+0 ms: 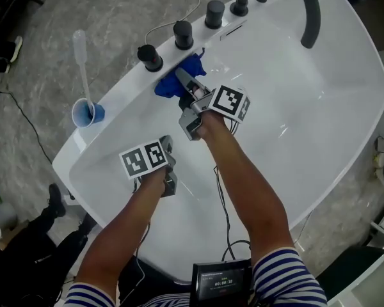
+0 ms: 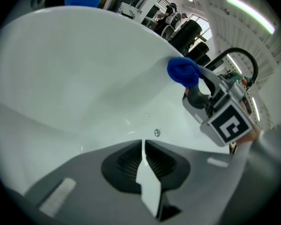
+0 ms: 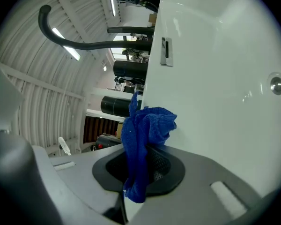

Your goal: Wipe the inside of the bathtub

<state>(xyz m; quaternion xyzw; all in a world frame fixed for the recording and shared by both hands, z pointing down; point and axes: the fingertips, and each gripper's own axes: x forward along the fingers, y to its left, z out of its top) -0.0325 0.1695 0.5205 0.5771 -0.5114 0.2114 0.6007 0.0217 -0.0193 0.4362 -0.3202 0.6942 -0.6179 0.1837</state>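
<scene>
A white bathtub [image 1: 345, 82] fills the head view. My right gripper [image 1: 182, 84] is shut on a blue cloth [image 1: 173, 82], pressed against the tub's inner wall just below the black knobs [image 1: 183, 34]. In the right gripper view the blue cloth [image 3: 143, 139] hangs bunched between the jaws, touching the white wall [image 3: 225, 69]. The left gripper [image 1: 166, 147] is shut and holds nothing; it hovers over the tub's left end. From the left gripper view I see the blue cloth [image 2: 182, 72], the right gripper [image 2: 203, 76] and the tub wall [image 2: 75, 78].
A black curved faucet [image 1: 310, 11] arches over the tub's far rim. On the floor to the left stands a blue cup [image 1: 88, 113] with a white dropper [image 1: 83, 66]. A round overflow fitting [image 3: 277, 85] sits on the wall. Cables [image 1: 221, 197] run along my arms.
</scene>
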